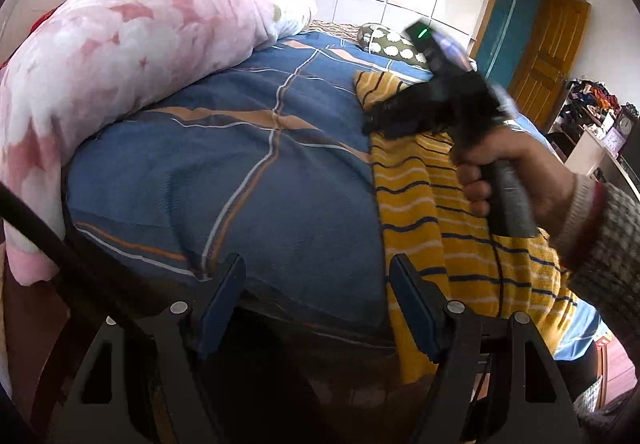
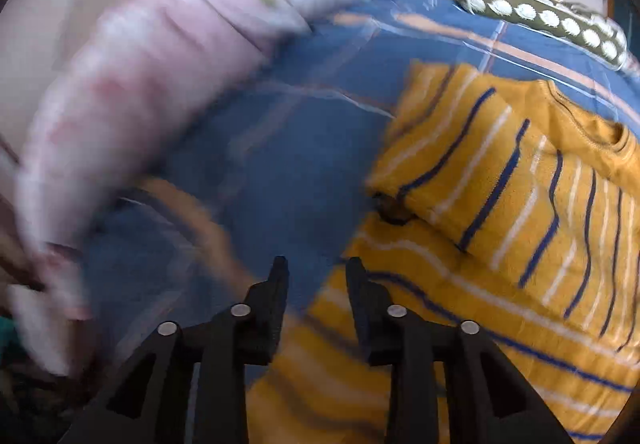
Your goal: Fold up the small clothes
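Observation:
A yellow sweater with blue and white stripes (image 1: 440,211) lies on the blue bed cover (image 1: 256,163), at the right of the left wrist view. In the right wrist view the sweater (image 2: 500,244) has one sleeve folded across its body. My left gripper (image 1: 316,264) is open and empty over the bed's near edge, its right finger at the sweater's left hem. My right gripper (image 2: 316,268) is open and empty, just above the sweater's left edge. The right gripper also shows in the left wrist view (image 1: 370,119), held by a hand over the sweater.
A rolled pink floral blanket (image 1: 120,59) lies along the left side of the bed. A green patterned pillow (image 2: 540,11) sits at the far end. A wooden door (image 1: 548,55) and a cluttered shelf (image 1: 592,111) stand at the right.

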A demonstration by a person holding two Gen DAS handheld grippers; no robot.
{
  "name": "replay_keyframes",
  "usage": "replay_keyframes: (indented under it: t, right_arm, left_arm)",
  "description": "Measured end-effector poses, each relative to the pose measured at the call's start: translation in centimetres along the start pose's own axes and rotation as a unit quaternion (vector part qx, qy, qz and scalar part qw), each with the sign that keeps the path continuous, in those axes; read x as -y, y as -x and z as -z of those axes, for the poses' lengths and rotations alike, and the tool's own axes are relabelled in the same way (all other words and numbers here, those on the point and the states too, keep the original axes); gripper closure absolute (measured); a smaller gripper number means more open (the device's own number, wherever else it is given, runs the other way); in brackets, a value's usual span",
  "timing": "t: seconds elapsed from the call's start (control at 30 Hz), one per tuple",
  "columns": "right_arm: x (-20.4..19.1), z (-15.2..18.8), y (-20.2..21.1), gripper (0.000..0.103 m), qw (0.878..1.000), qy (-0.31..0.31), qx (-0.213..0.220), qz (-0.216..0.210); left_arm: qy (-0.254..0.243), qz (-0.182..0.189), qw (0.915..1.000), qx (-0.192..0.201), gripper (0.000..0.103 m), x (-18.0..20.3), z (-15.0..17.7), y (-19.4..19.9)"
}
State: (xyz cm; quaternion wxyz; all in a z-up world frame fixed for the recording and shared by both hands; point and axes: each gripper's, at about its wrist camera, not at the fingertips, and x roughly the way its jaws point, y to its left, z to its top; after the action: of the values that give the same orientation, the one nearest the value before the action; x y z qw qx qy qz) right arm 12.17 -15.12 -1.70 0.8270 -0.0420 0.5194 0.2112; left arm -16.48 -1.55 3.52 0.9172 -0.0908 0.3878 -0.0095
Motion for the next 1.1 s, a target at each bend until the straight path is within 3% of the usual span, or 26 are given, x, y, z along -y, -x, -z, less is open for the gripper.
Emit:
replay_keyframes:
  t: [0.1, 0.13, 0.17, 0.2, 0.3, 0.43, 0.57, 0.63, 0.77, 0.87, 0.93, 1.0, 1.1]
  right_arm:
    - [0.3, 0.2, -0.9, 0.070, 1.000, -0.017, 0.007, 0.006]
    - [0.1, 0.1, -1.0, 0.075, 1.000, -0.013, 0.007, 0.011]
    - [0.0, 0.0, -1.2, 0.095, 1.000, -0.012, 0.009, 0.014]
    - [0.0, -0.4, -1.4, 0.097, 1.000, -0.021, 0.006, 0.005]
    - [0.8, -1.3, -1.7, 0.098, 0.995, -0.070, 0.007, -0.070]
    - [1.1, -1.8, -3.0, 0.094, 0.985, -0.106, -0.001, -0.139]
    - [1.9, -1.0, -1.4, 0.090, 0.960, -0.153, 0.006, -0.232]
    - [1.3, 0.6, 1.1, 0.090, 0.966, -0.124, 0.020, -0.226]
    - [1.1, 6.2, 4.9, 0.090, 0.975, -0.076, 0.004, -0.207]
    - [1.0, 12.0, 5.2, 0.090, 0.968, -0.067, -0.039, -0.237]
    - [0.3, 16.0, 5.9, 0.089, 0.963, -0.049, -0.033, -0.263]
    - [-0.2, 18.3, 6.1, 0.090, 0.956, -0.040, -0.057, -0.285]
    - [0.2, 21.7, 7.7, 0.090, 0.965, -0.016, -0.055, -0.257]
  left_arm:
    - [0.005, 0.003, 1.0000, 0.002, 0.030, -0.9, 0.1, -0.2]
    - [0.009, 0.002, 1.0000, 0.002, 0.029, -1.2, 0.1, -0.4]
    - [0.013, 0.002, 0.9999, 0.000, 0.029, -1.4, 0.1, -0.6]
    - [0.018, 0.002, 0.9998, -0.001, 0.029, -1.7, 0.1, -0.8]
    - [0.023, 0.001, 0.9997, -0.003, 0.029, -1.8, 0.2, -1.0]
    - [0.021, 0.000, 0.9998, -0.005, 0.029, -1.5, 0.2, -0.6]
    - [0.020, -0.004, 0.9998, -0.004, 0.029, -1.3, 0.0, -0.1]
    - [0.020, -0.006, 0.9998, 0.001, 0.029, -1.1, -0.2, 0.2]
    - [0.011, -0.010, 0.9999, 0.002, 0.029, -0.2, -0.4, 0.3]
    - [0.006, -0.011, 0.9999, -0.001, 0.029, 0.7, -0.9, 0.1]
    - [0.004, -0.005, 1.0000, -0.002, 0.029, 1.3, -1.3, 0.2]
    - [-0.002, -0.003, 1.0000, -0.003, 0.029, 2.0, -1.8, 0.3]
    - [-0.017, -0.003, 0.9998, -0.008, 0.028, 2.8, -2.3, -0.2]
